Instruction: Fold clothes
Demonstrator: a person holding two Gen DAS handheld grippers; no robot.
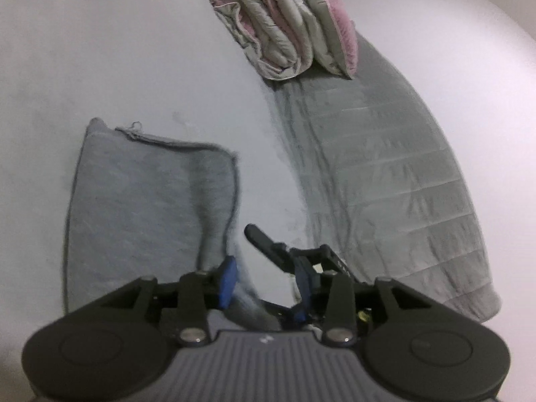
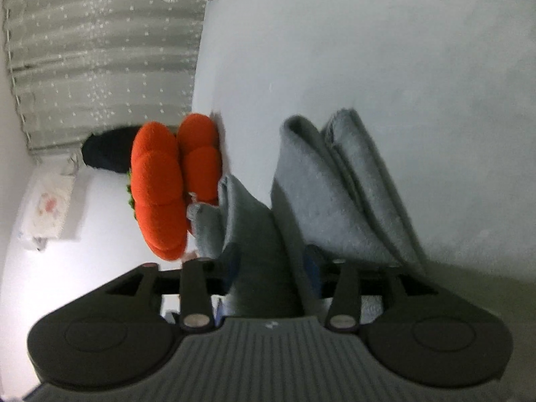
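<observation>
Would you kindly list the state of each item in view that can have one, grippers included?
Grey fleece garment: partly folded flat on the white bed, its near end lifted into both grippers.
Left gripper: shut on grey fleece garment.
Right gripper: shut on grey fleece garment, which hangs in folds.
Grey-and-pink padded quilt: rolled and folded up.
Grey quilted bed runner: spread flat, slightly creased.
Orange plush pumpkin cushion: resting at the bed edge.
</observation>
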